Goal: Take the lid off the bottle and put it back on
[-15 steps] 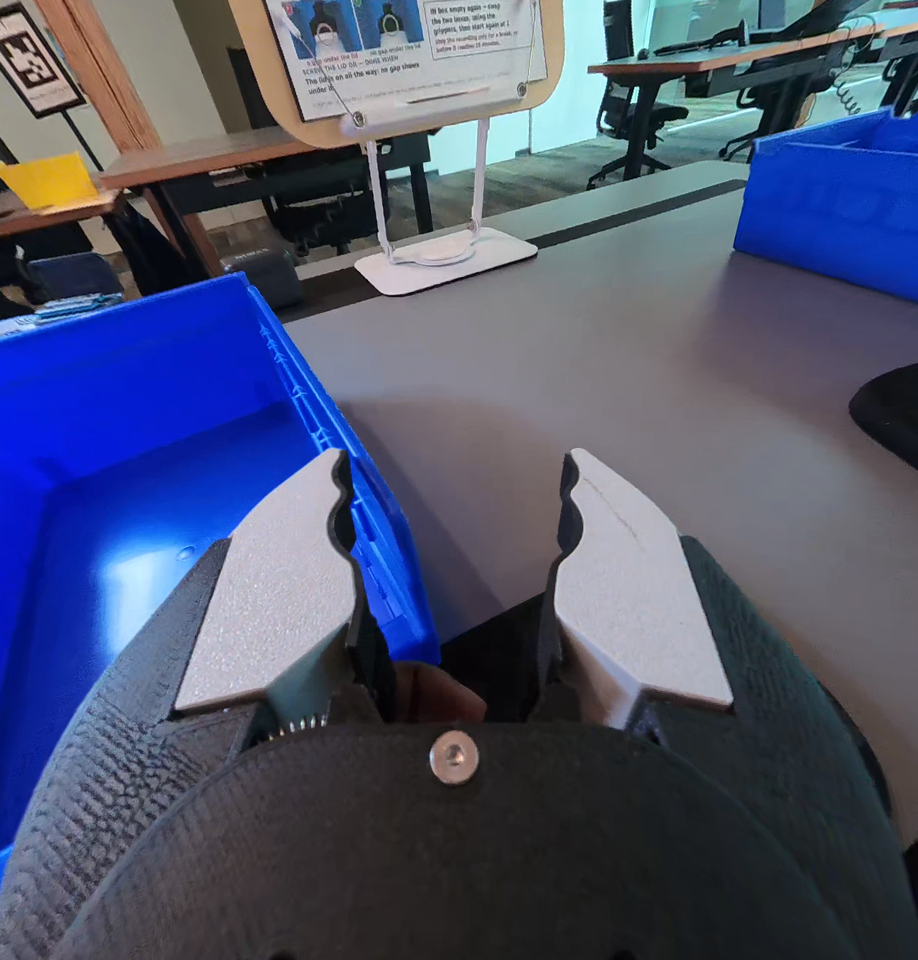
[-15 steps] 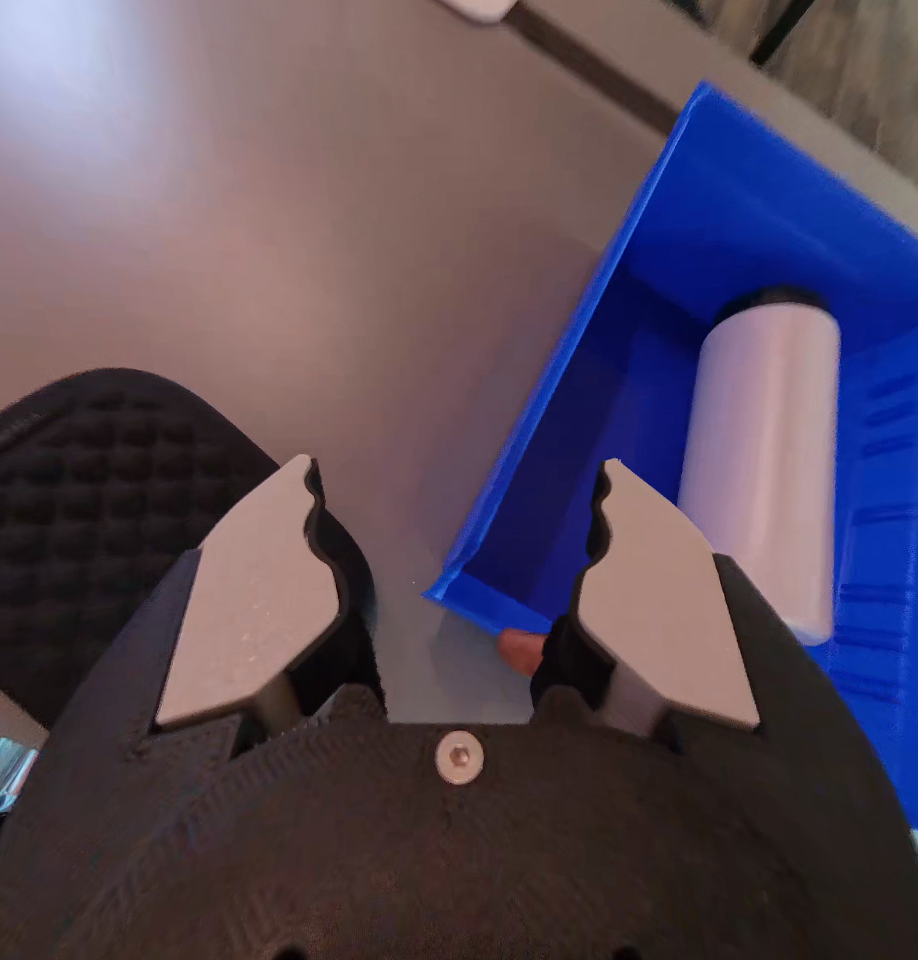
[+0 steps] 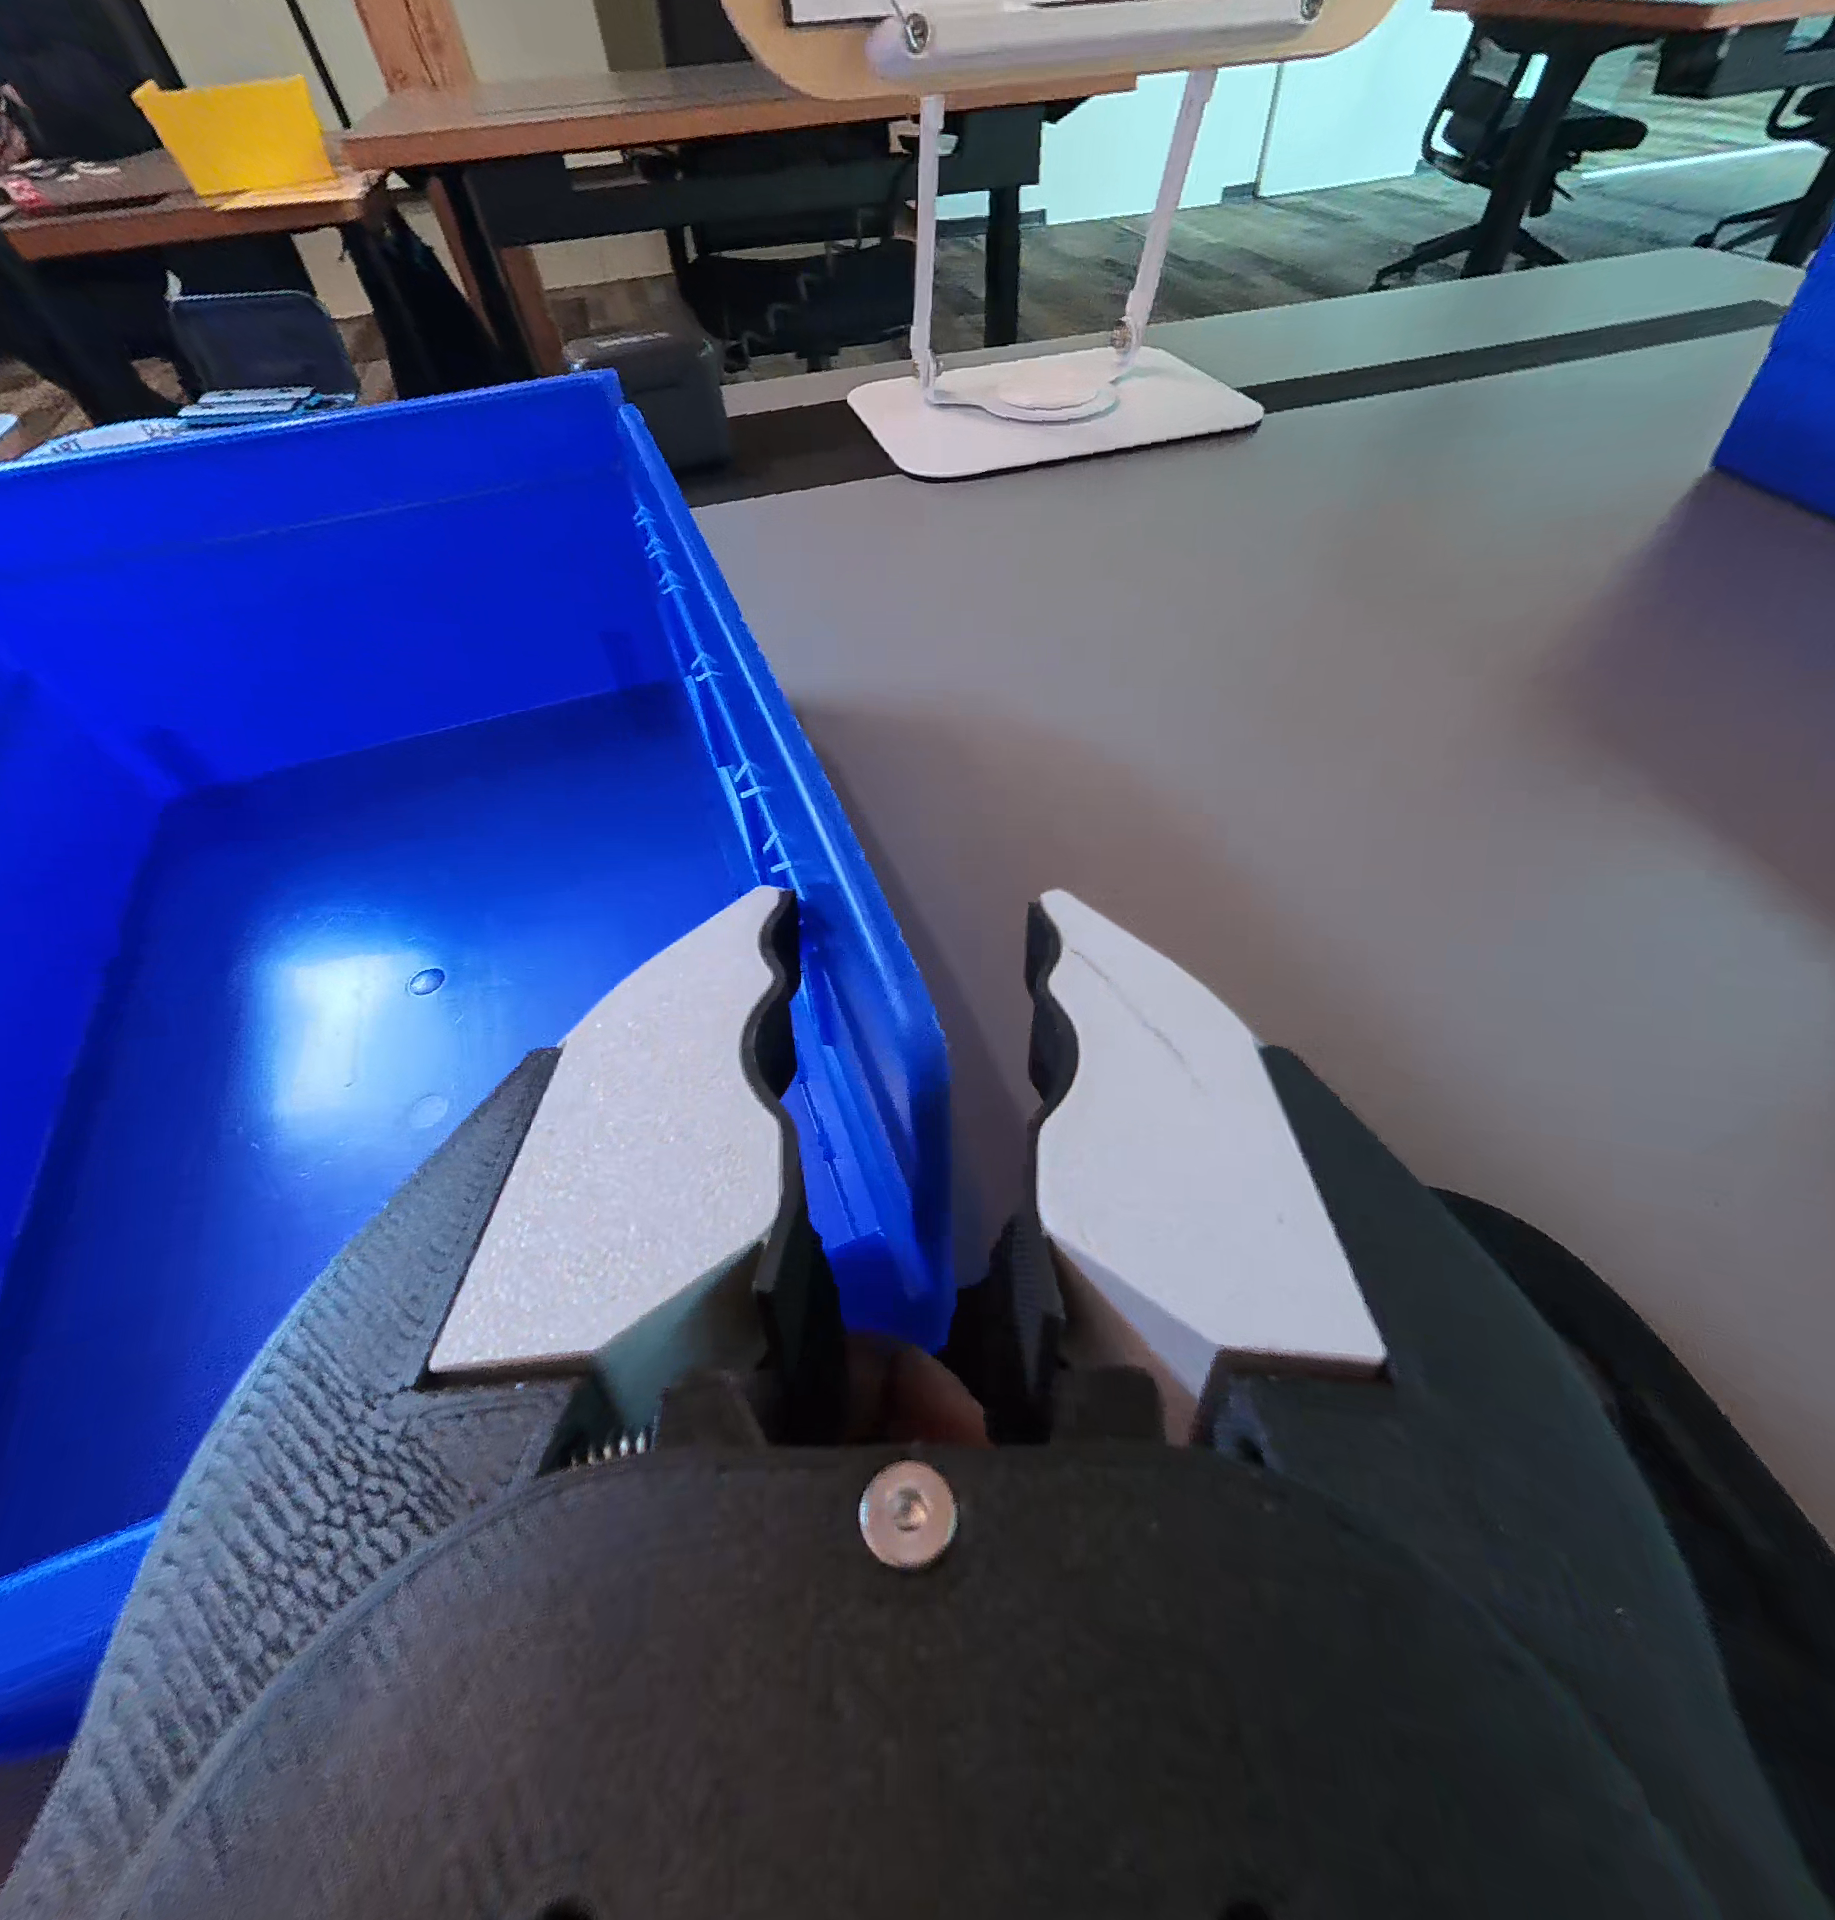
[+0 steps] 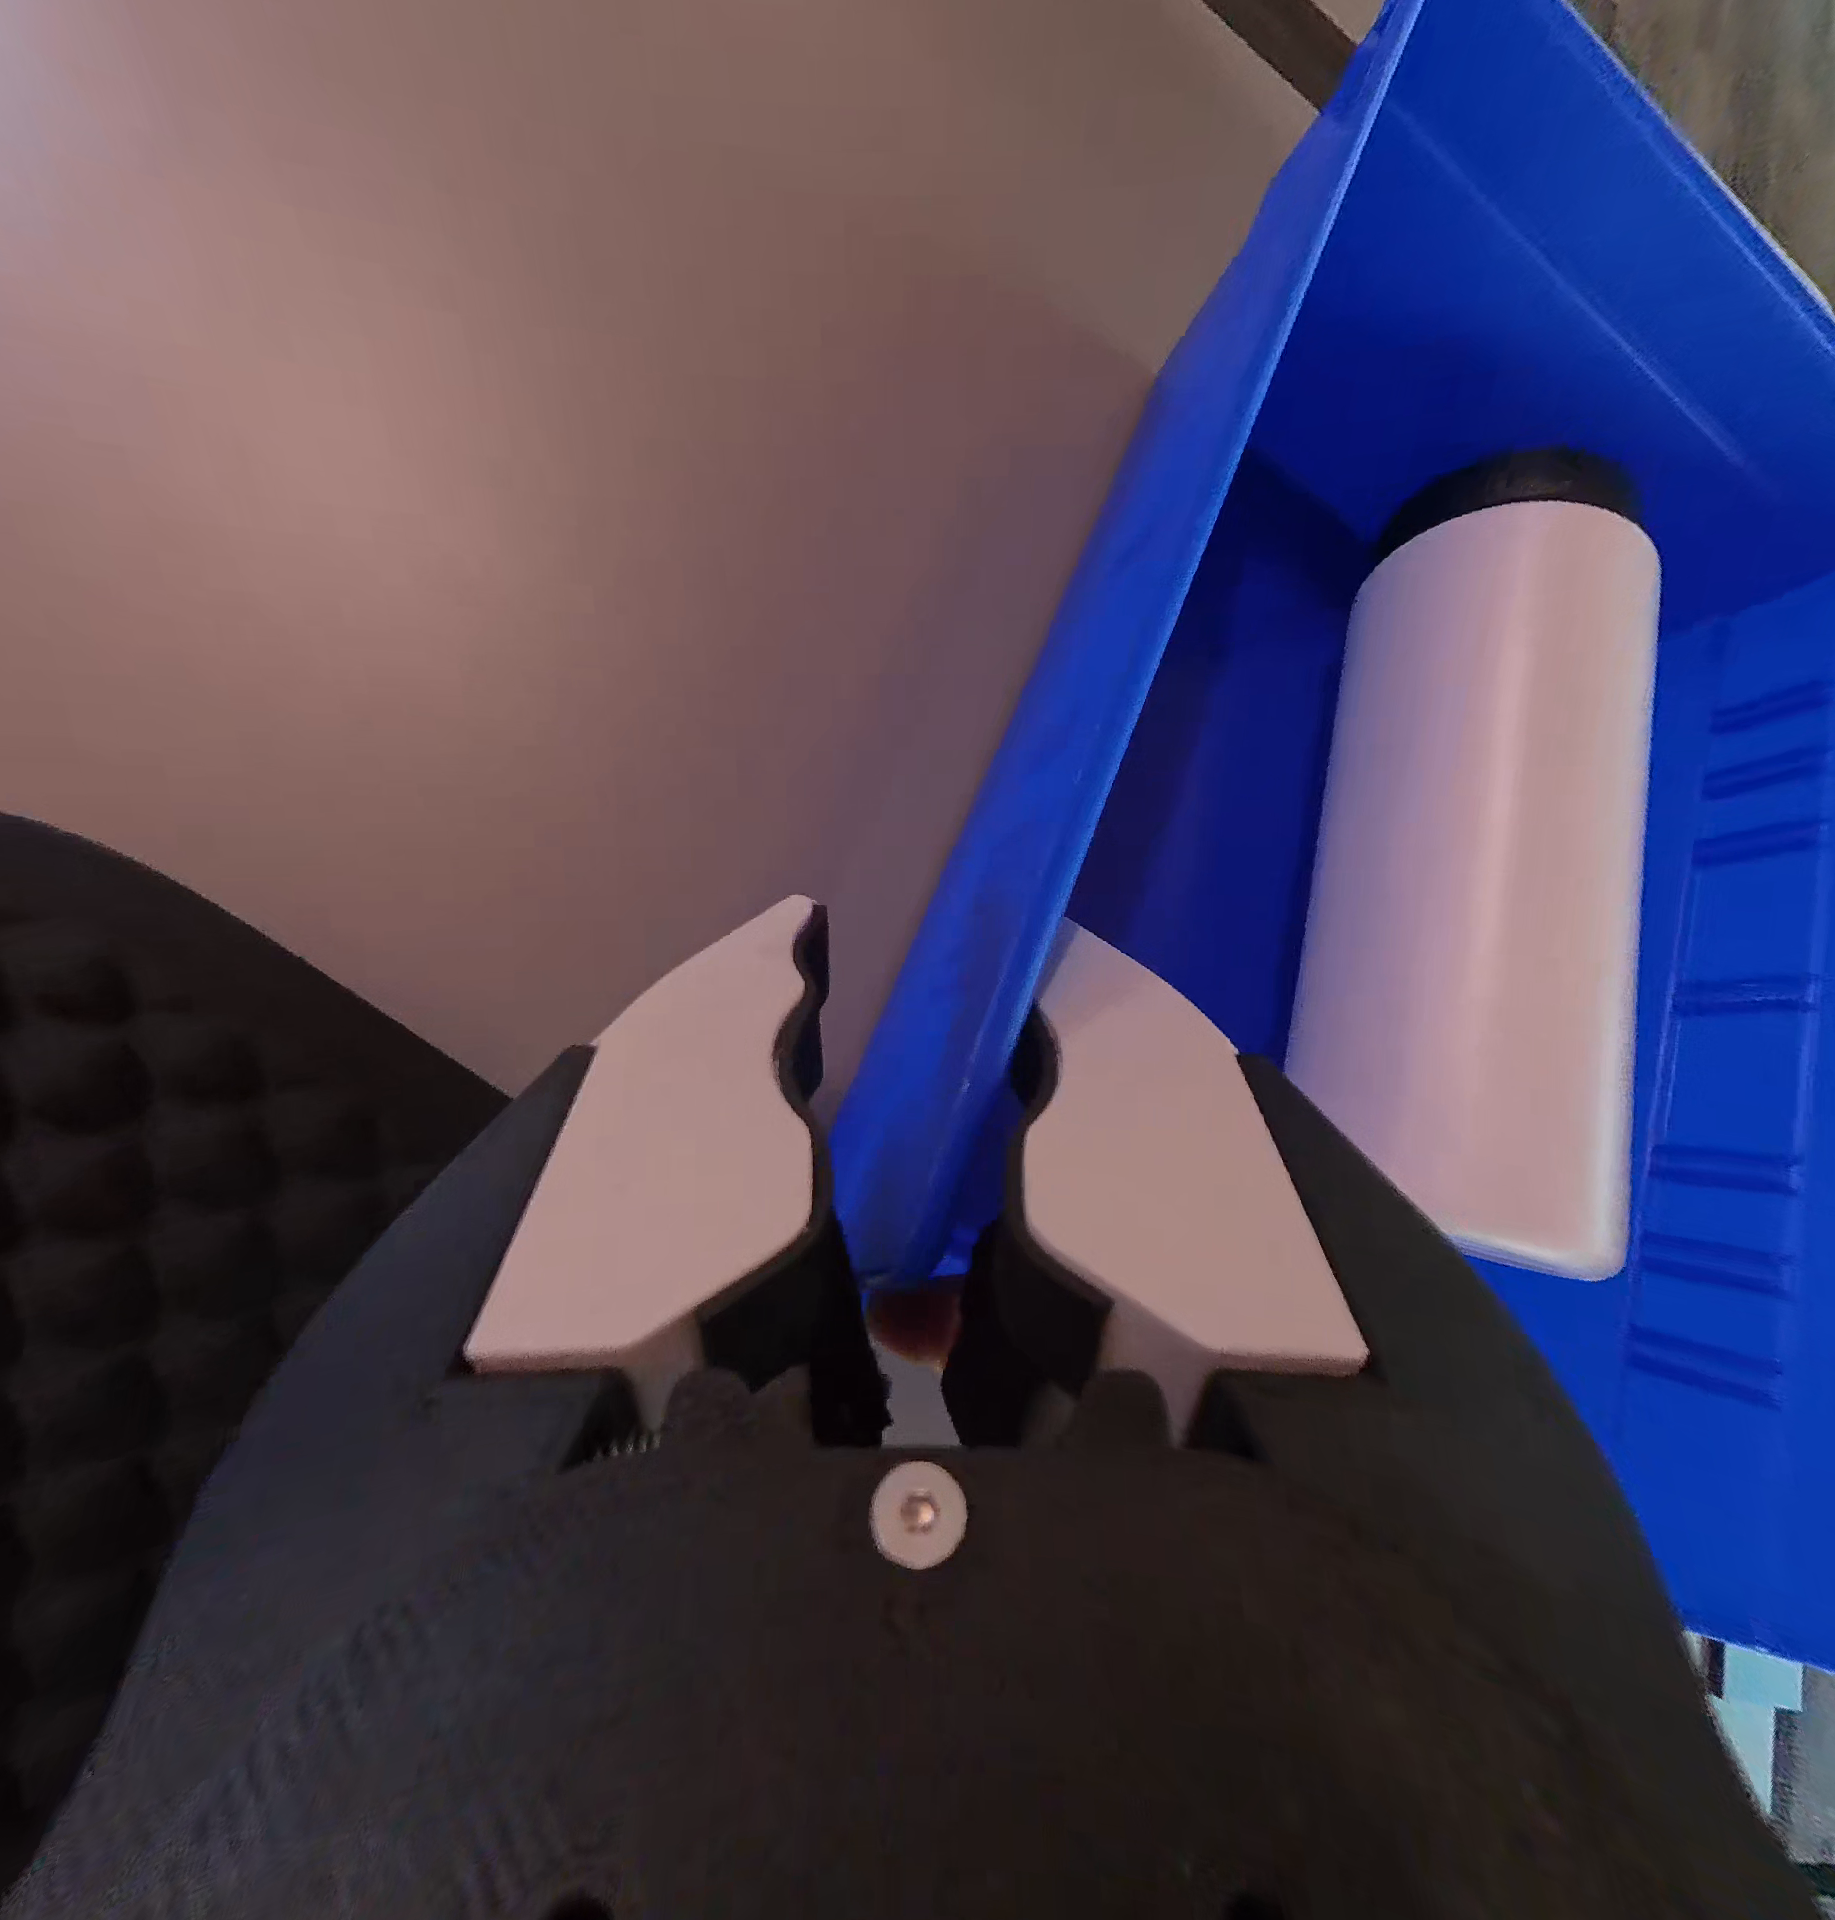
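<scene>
Blue plastic is what both grippers are on now, not the bottle.

Change vs half a second ago:
- right gripper (image 4: 934,935): was wide open above the near corner of the right bin (image 4: 1464,260). It has dropped over that bin's left wall and closed in. One finger sits outside and one inside, and both look pressed on the wall.
- left gripper (image 3: 908,914): same move on the left bin (image 3: 300,582). The gap is narrower than before and the fingers straddle the bin's right wall near the front corner. The left finger looks to be on the wall. A sliver of daylight shows by the right finger, so I cannot tell whether it's actually clamped.

Bottle (image 4: 1484,883): white, lying on its side in the right bin along the right wall. The black lid (image 4: 1515,483) is on and points to the far end. Neither gripper touches it. No bottle shows in the left bin.

Other items: the black textured mat (image 4: 113,1143) lies on the grey table (image 4: 477,416) between the bins. A white stand (image 3: 1048,416) is at the far edge.

My read:
- This is bin handling, probably dragging or repositioning them, not lid work.
- Unscrewing hasn't started.
- The bottle is loose and round, so it will likely roll if the right bin gets tilted or jerked.
</scene>
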{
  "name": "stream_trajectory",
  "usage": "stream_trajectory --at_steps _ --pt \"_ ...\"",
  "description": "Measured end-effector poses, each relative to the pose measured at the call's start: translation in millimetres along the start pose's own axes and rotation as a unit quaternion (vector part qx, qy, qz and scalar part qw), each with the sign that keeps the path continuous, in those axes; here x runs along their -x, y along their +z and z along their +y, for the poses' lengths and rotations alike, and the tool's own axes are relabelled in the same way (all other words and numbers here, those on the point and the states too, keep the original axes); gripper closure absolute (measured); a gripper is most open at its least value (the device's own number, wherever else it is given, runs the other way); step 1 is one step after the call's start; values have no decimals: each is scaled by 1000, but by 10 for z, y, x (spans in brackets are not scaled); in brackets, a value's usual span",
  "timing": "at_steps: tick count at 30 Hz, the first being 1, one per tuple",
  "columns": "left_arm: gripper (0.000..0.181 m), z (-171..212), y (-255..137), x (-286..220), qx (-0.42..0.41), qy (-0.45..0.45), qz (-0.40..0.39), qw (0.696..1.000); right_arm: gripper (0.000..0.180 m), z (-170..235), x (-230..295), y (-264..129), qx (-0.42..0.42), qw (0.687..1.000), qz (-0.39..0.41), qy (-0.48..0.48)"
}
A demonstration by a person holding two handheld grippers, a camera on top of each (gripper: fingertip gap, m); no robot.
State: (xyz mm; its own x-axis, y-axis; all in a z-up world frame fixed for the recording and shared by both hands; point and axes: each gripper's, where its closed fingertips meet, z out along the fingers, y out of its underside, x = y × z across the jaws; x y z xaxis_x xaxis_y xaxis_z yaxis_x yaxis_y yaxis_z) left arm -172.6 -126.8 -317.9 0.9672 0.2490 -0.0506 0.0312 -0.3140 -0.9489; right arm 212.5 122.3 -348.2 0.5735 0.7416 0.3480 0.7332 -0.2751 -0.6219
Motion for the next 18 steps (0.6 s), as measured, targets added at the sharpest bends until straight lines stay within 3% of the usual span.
stream_trajectory --at_steps 4,18 --pt "145 0 0 36 -4 -7 -10 1000 145 -155 221 20 -13 1000 -24 -1" --pt "140 7 0 18 -6 7 -16 1000 141 -899 1468 17 -112 980 -154 -50"
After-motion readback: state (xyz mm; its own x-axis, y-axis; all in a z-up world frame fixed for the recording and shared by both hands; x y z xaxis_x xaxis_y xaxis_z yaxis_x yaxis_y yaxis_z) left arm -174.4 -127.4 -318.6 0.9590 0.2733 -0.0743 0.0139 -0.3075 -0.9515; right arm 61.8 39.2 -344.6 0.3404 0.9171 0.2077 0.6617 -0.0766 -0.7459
